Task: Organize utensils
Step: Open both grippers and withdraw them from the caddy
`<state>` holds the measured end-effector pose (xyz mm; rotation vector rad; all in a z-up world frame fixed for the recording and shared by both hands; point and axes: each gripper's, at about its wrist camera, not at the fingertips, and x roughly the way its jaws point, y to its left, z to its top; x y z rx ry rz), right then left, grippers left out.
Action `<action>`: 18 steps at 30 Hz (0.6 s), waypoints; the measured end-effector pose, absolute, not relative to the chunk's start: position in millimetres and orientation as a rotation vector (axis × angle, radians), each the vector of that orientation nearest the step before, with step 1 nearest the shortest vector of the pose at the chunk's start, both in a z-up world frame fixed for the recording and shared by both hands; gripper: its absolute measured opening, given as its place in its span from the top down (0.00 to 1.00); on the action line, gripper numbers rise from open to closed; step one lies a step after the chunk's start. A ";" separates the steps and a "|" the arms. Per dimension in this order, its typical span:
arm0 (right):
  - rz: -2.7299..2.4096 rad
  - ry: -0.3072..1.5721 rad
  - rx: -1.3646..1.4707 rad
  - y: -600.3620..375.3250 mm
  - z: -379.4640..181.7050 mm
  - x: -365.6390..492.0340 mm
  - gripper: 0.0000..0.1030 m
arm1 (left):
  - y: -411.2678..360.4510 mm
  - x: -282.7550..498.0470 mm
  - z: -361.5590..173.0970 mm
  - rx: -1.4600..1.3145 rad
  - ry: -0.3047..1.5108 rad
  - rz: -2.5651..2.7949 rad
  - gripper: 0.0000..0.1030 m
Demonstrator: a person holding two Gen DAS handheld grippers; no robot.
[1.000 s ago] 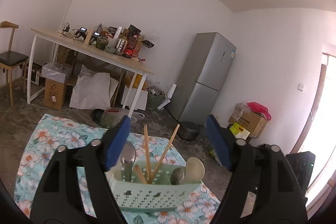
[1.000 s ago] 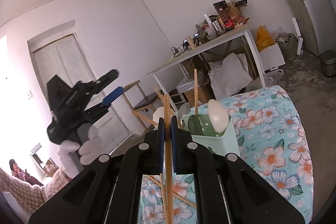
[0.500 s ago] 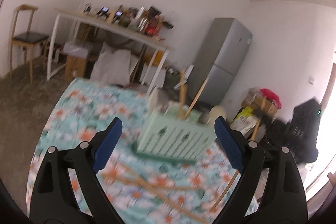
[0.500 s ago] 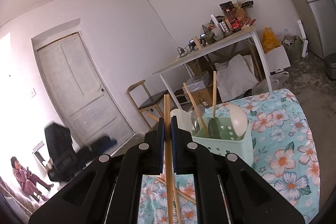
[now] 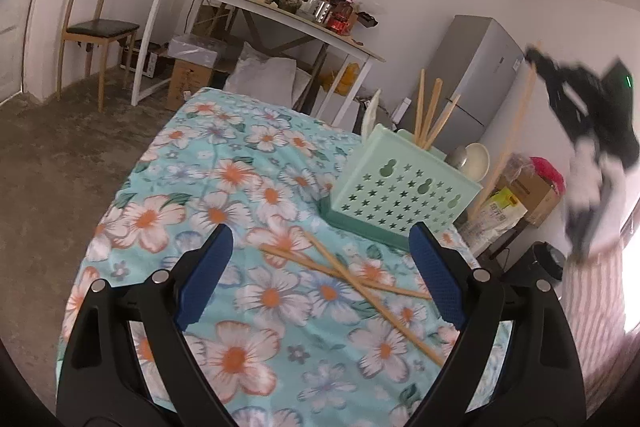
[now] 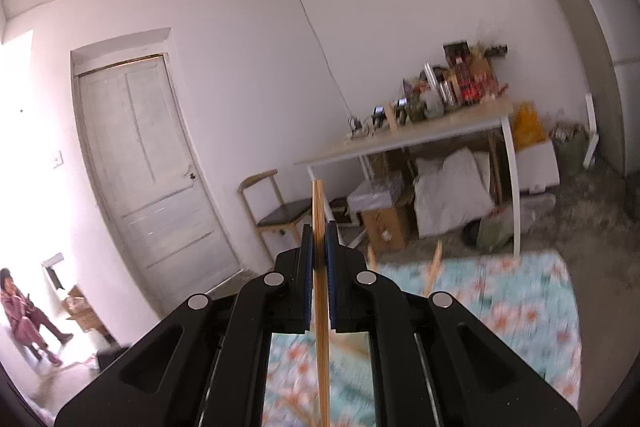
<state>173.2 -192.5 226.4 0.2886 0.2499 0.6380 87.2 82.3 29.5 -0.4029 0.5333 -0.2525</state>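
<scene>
Left wrist: chopsticks (image 5: 352, 281) lie crossed near the cloth's (image 5: 224, 187) edge.

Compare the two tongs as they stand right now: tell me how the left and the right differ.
The left tongs are spread wide with nothing gripped; the right tongs are shut on a chopstick. The left tongs angle down over the loose chopsticks crossed on the flowered cloth, near the green basket; the right tongs point out into the room, chopstick upright. Both have blue pads on black frames.
</scene>
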 end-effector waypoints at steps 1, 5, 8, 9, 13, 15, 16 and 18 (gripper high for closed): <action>0.629 0.236 0.283 -190.2 231.6 179.7 0.94 | 83.2 85.4 29.2 -0.401 0.534 -0.249 0.17; 0.556 0.175 0.212 -175.2 249.6 204.7 0.94 | 92.7 85.6 23.6 -0.419 0.537 -0.243 0.17; 0.505 0.148 0.159 -164.8 253.9 218.6 0.94 | 103.6 85.6 18.4 -0.437 0.534 -0.227 0.17; 0.491 0.144 0.144 -162.2 253.5 222.6 0.94 | 107.2 85.5 16.1 -0.443 0.533 -0.223 0.17; 0.439 0.161 0.094 -151.9 242.1 240.1 0.94 | 115.9 86.5 9.7 -0.462 0.539 -0.206 0.17; 0.435 0.188 0.073 -146.6 232.5 245.5 0.94 | 118.5 87.1 7.5 -0.469 0.542 -0.202 0.17; 0.440 0.211 0.065 -143.8 225.7 248.0 0.94 | 119.4 87.1 6.6 -0.473 0.544 -0.202 0.17; 0.432 0.247 0.032 -138.9 216.0 251.2 0.94 | 119.7 87.2 5.3 -0.477 0.547 -0.200 0.17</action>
